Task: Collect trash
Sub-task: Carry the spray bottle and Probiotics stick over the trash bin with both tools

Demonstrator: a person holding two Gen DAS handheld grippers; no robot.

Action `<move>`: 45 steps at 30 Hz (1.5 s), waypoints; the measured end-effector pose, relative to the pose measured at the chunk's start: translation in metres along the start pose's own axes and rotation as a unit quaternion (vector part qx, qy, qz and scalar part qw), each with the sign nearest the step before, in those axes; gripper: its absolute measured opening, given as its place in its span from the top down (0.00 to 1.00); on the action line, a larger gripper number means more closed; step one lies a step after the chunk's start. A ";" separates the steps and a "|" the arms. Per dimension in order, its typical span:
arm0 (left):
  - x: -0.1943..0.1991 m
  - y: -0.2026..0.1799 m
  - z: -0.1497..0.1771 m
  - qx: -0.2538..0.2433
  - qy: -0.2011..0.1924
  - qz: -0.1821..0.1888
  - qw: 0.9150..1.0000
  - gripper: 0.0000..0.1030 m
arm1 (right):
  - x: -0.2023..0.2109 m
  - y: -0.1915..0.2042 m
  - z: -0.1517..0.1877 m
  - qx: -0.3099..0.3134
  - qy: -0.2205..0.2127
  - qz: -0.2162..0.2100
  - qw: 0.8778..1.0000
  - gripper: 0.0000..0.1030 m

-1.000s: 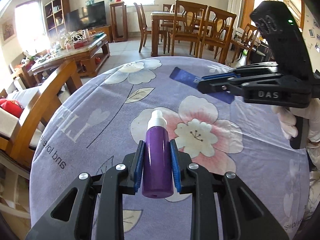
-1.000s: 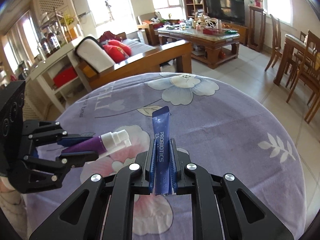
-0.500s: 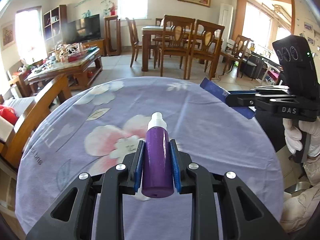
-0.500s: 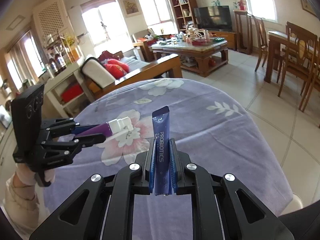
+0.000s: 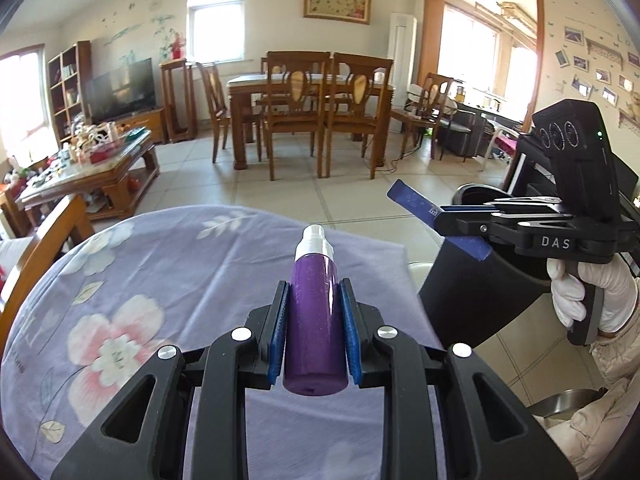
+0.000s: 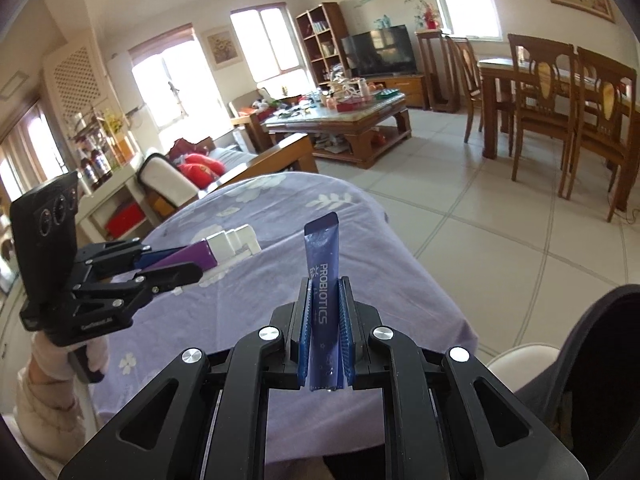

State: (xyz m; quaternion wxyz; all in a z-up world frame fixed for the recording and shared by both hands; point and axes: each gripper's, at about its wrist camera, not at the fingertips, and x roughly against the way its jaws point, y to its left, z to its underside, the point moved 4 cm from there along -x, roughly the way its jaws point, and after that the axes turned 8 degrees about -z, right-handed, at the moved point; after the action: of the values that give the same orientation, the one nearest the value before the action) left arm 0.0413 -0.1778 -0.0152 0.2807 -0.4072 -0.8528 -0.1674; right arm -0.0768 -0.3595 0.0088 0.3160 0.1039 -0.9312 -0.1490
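Observation:
My left gripper (image 5: pixel 315 334) is shut on a purple bottle (image 5: pixel 316 320) with a white cap and holds it above the table's right edge. It also shows in the right wrist view (image 6: pixel 168 264), with the bottle (image 6: pixel 192 258) in it. My right gripper (image 6: pixel 324 332) is shut on a blue probiotics sachet (image 6: pixel 322 280). In the left wrist view that gripper (image 5: pixel 464 224) holds the sachet (image 5: pixel 416 206) over the rim of a black trash bin (image 5: pixel 472 300) beside the table.
The round table has a purple flowered cloth (image 5: pixel 160 280). The bin's edge shows at lower right in the right wrist view (image 6: pixel 592 344). A metal bowl (image 5: pixel 560 404) sits on the floor. Dining chairs (image 5: pixel 296 112) and a coffee table (image 5: pixel 88 176) stand farther off.
Both grippers have swung right, off the table's middle toward its edge. The black bin has come into view, and the right gripper with the sachet is now over it.

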 end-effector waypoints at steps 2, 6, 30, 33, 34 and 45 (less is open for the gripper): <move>-0.003 -0.015 -0.003 -0.007 -0.004 0.009 1.000 0.76 | 0.018 -0.014 0.006 -0.008 -0.007 0.008 1.000 0.87; -0.013 -0.046 -0.012 -0.018 -0.010 0.031 0.999 0.76 | 0.048 -0.042 0.018 -0.025 -0.018 0.024 0.999 0.87; -0.098 -0.230 -0.037 -0.085 0.013 0.174 0.981 0.76 | 0.192 -0.203 0.112 -0.141 -0.059 0.125 0.980 0.87; -0.110 -0.246 -0.035 -0.093 0.024 0.181 0.979 0.76 | 0.201 -0.219 0.123 -0.154 -0.059 0.137 0.977 0.87; -0.113 -0.249 -0.033 -0.096 0.027 0.183 0.978 0.76 | 0.203 -0.225 0.127 -0.158 -0.058 0.141 0.976 0.87; -0.134 -0.284 -0.021 -0.128 0.051 0.184 0.973 0.76 | 0.213 -0.262 0.159 -0.180 -0.052 0.168 0.968 0.87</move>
State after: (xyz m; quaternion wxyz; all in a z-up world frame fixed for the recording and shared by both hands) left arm -0.1072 -0.4429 -0.0978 0.2957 -0.5809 -0.7192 -0.2407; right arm -0.3148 -0.6317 -0.0826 0.3016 -0.1201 -0.9081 -0.2645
